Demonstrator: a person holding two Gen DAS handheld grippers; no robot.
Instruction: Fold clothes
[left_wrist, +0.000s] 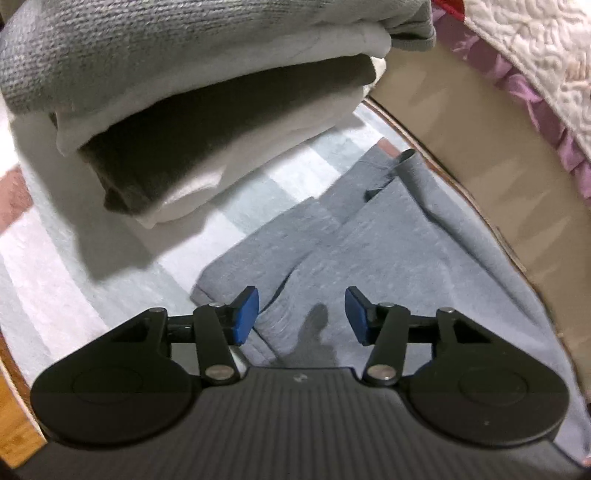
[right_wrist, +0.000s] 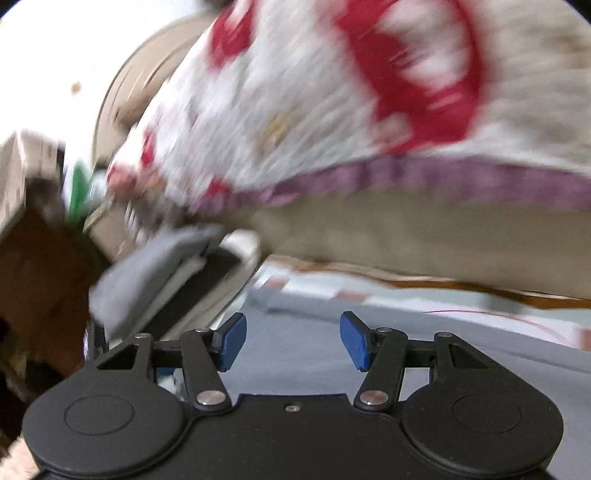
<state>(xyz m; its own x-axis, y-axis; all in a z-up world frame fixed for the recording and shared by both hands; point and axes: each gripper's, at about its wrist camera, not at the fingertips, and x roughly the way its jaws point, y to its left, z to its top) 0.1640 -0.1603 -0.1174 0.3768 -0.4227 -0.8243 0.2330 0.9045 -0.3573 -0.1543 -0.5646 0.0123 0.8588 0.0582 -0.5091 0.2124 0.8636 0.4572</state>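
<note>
Garment: one grey-blue garment (left_wrist: 388, 251) is lying flat under your left gripper (left_wrist: 301, 314), long axis running toward the upper right.
Stack: four folded layers are sitting in one folded pile (left_wrist: 166, 122), upper left.
Grippers: your left and right gripper (right_wrist: 293, 341) are both gaping, holding nothing.

Matt grey fleece garment (left_wrist: 388, 240); coarse knit, seemingly, on folded stack (left_wrist: 147, 74).

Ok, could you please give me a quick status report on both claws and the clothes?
Left claw open, empty, over the blue-grey garment. Right claw open, empty. Garment lies flat, not yet folded. Folded stack beside it, apart; nothing blocking.
</note>
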